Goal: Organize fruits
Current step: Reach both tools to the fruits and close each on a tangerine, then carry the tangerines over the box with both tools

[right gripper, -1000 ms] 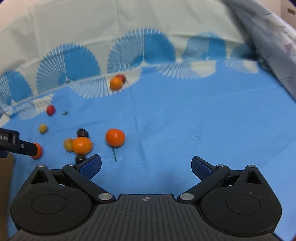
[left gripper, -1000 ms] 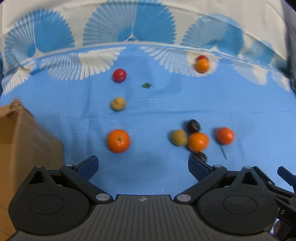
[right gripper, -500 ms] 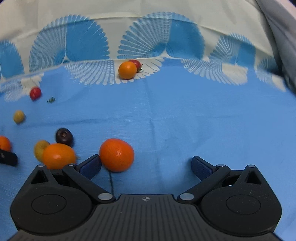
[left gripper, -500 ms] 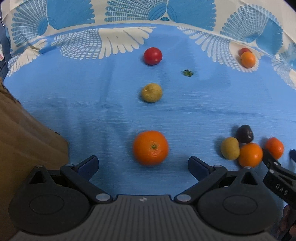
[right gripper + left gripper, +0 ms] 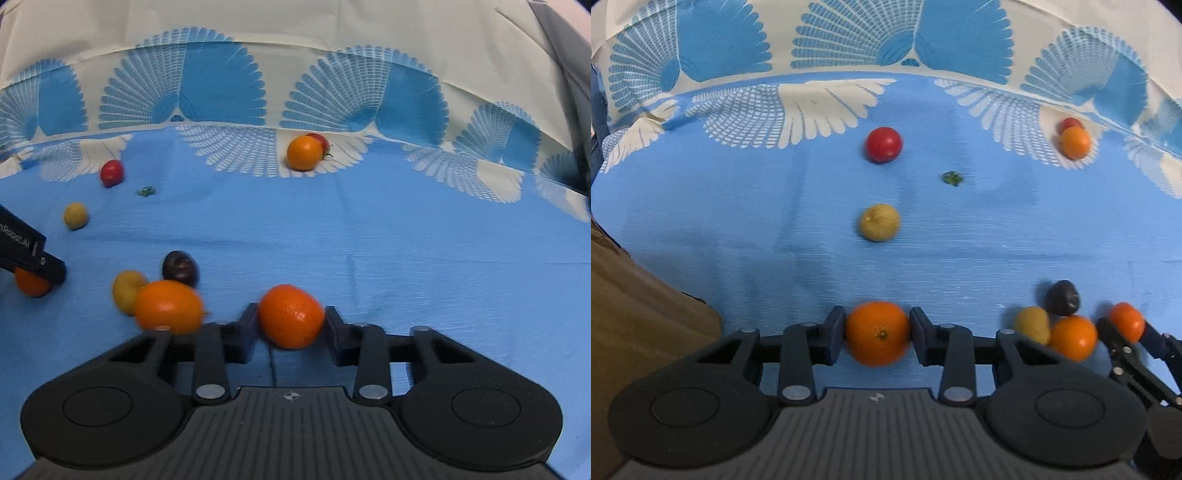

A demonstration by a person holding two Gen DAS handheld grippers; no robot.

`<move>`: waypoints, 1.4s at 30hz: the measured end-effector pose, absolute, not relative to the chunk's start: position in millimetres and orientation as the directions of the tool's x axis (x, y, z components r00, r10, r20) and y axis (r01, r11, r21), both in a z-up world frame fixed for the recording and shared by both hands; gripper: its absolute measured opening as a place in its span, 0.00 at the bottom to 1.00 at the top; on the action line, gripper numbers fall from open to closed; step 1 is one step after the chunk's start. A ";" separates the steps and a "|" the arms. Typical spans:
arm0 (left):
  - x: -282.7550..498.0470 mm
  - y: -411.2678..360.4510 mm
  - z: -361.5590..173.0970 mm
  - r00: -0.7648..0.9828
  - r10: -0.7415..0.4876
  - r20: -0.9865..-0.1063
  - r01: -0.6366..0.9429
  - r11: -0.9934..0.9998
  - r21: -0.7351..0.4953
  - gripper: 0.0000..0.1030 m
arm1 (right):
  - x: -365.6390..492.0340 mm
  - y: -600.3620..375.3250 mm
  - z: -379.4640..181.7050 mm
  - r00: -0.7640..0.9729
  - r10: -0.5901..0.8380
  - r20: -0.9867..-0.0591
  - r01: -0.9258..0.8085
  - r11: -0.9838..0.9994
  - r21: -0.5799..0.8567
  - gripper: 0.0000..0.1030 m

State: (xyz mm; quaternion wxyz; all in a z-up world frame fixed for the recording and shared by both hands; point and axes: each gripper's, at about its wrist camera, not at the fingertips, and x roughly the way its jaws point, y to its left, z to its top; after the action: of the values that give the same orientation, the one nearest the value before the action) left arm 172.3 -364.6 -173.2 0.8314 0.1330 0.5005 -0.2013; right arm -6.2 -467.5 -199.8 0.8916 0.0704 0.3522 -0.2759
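Observation:
My left gripper (image 5: 877,334) is shut on an orange (image 5: 878,333) that rests on the blue cloth (image 5: 775,240). My right gripper (image 5: 291,320) is shut on another orange (image 5: 291,315), also seen in the left wrist view (image 5: 1126,325). Beside it lie a third orange (image 5: 168,306), a yellow-green fruit (image 5: 126,290) and a dark plum (image 5: 181,266). Farther off lie a yellow fruit (image 5: 879,222), a red tomato (image 5: 883,144), and an orange (image 5: 1075,142) touching a red tomato (image 5: 1070,123).
A brown cardboard box (image 5: 639,325) stands at the left, close to my left gripper. A small green stem bit (image 5: 952,178) lies on the cloth. The patterned cloth rises at the back (image 5: 295,74). A grey fabric (image 5: 569,48) hangs at the far right.
Both grippers moved forward and down over the oranges and went from open to shut on them.

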 end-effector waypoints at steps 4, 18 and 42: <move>158.6 -361.5 -158.1 0.417 -0.265 -0.869 0.499 0.866 -0.024 0.41 | -20.2 -463.5 -183.9 0.596 -0.462 -0.656 0.585 0.810 -0.040 0.37; 55.7 -264.3 -30.3 0.402 -0.498 -0.768 0.616 0.768 -0.175 0.41 | -126.5 -372.9 -72.1 0.678 -0.453 -0.579 0.616 0.780 0.111 0.37; -26.3 30.6 41.9 0.513 -0.293 -0.807 0.424 0.904 -0.058 0.41 | -147.6 -87.6 7.5 0.781 -0.156 -0.605 0.296 0.945 0.140 0.37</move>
State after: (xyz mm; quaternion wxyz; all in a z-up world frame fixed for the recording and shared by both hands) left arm -26.3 30.6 41.9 0.8667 0.0735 0.4479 -0.2068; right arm -147.6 -87.6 7.5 0.9367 0.1143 0.3081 -0.1207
